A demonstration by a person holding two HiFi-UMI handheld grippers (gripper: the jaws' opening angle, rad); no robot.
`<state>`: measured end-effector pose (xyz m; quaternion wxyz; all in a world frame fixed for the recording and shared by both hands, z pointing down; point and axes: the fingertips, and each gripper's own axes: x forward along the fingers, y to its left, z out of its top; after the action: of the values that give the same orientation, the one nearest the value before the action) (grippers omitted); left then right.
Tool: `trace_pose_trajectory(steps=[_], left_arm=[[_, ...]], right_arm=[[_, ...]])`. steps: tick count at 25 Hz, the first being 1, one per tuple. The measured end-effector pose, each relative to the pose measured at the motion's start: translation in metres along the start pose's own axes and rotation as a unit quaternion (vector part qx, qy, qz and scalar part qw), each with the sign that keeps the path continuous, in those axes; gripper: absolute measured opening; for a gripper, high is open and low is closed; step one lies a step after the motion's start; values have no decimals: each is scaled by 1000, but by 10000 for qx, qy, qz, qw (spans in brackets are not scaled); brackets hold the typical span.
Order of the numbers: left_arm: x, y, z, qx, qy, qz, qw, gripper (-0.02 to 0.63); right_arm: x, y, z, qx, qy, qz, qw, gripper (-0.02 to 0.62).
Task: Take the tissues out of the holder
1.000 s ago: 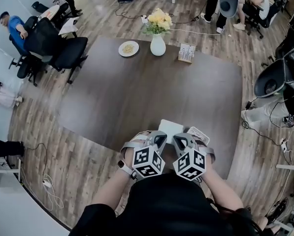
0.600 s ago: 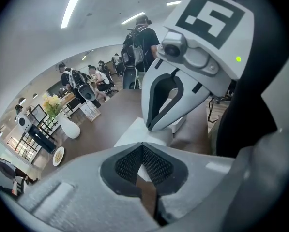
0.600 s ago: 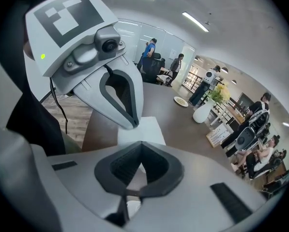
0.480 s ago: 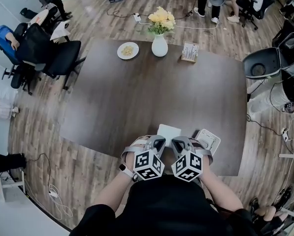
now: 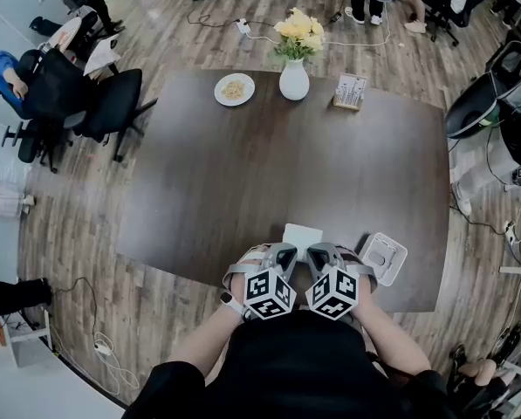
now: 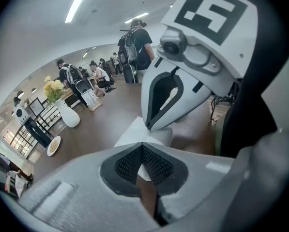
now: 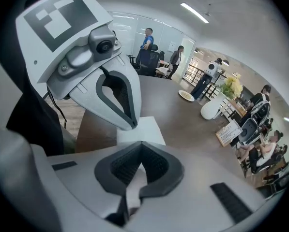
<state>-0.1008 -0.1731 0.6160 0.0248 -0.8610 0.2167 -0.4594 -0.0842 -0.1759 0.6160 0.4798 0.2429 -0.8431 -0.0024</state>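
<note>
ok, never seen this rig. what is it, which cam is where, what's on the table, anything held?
No robot: a person holds a two-jaw gripper in each hand; the marker cubes belong to them. Head view looks down from the person's head; each gripper view rides on its gripper, looking along the jaws. Left gripper and right gripper are both shut, apparently gripping nothing, side by side at a white block, probably the tissues. Also on the table: white tray, plate, vase of yellow flowers, card stand.
</note>
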Motion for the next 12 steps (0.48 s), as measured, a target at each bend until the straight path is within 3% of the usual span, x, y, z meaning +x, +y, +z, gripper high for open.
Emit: trace_pose_trajectory(steps=[12], left_arm=[[25,-5,-20,103,63,-69,9999,6]], right_arm=[[28,6,-15,-96,193,-75,9997,8]])
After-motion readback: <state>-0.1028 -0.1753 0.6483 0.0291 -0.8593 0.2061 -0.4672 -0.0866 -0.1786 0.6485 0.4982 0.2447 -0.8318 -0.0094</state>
